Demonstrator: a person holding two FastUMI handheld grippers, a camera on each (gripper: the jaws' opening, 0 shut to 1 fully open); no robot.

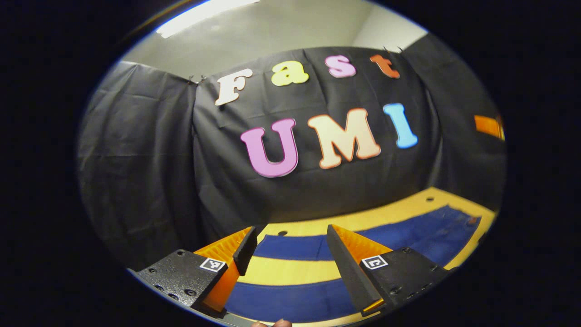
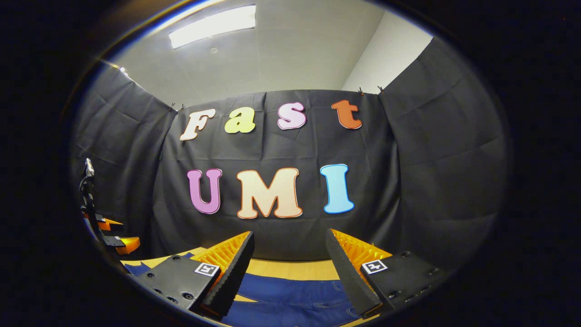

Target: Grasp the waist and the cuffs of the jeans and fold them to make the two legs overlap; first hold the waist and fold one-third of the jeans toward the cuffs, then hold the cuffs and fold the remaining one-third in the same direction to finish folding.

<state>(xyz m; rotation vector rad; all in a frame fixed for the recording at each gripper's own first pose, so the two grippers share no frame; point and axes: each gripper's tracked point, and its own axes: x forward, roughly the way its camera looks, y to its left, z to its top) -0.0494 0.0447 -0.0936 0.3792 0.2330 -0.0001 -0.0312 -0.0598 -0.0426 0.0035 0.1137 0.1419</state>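
Left gripper (image 1: 290,247) spread, hovering above the jeans (image 1: 408,238), which lie flat on the table (image 1: 290,270) with legs apart. Right gripper (image 2: 288,252) spread too, over the waist end. Denim: likely heavy, limp, grippy; pinch waistband and cuff hems.

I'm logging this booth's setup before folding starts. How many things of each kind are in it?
Jeans: 1
Grippers: 2, left gripper and right gripper, both open above the jeans
Table: 1
Total: 4
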